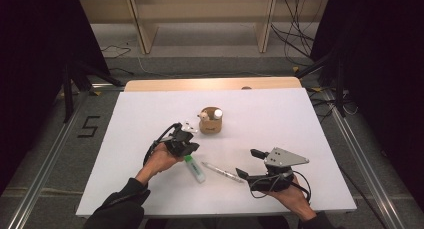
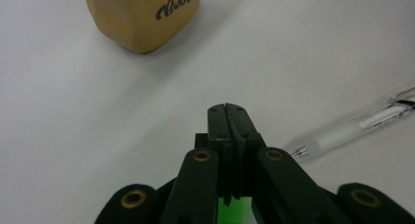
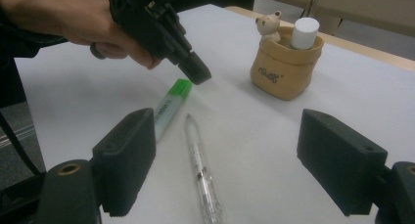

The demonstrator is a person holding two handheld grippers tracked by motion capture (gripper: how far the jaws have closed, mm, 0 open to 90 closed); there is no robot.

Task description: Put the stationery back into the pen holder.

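On the white table [image 1: 150, 189], by view and by thing:

Left gripper [image 1: 186, 148]: its jaws are together, pad against pad, with nothing between them. The left gripper view shows this best, the two black tips [image 2: 226, 117] meeting edge to edge. It is held tilted down toward the marker's cap.

Marker [image 1: 195, 168]: a white barrel with a green cap, lying flat on the table just in front of the left gripper. The high view shows its whole length. The left gripper view gives just a strip of bright green [image 2: 234, 209] under the jaws. The right gripper view shows the cap [image 3: 180, 88] right below the left gripper's tip [image 3: 196, 72]; whether they touch I cannot tell.

Pen [image 1: 223, 172]: clear, lying flat beside the marker, between the two grippers. In the right gripper view it runs up the middle [image 3: 200, 170], tip pointing away. In the left gripper view its metal tip end [image 2: 342, 131] lies to the right of the jaws.

Right gripper [image 1: 250, 161]: its jaws stand wide apart, holding nothing. The right gripper view shows its two pads [image 3: 125, 158] far from each other, with the pen on the table between them, untouched.

Pouch [image 1: 211, 120]: tan, upright, farther back on the table. The right gripper view shows a small bear figure [image 3: 269, 26] and a white cylinder [image 3: 304, 32] standing in it; the left gripper view shows just its lower part with dark lettering [image 2: 142, 18].
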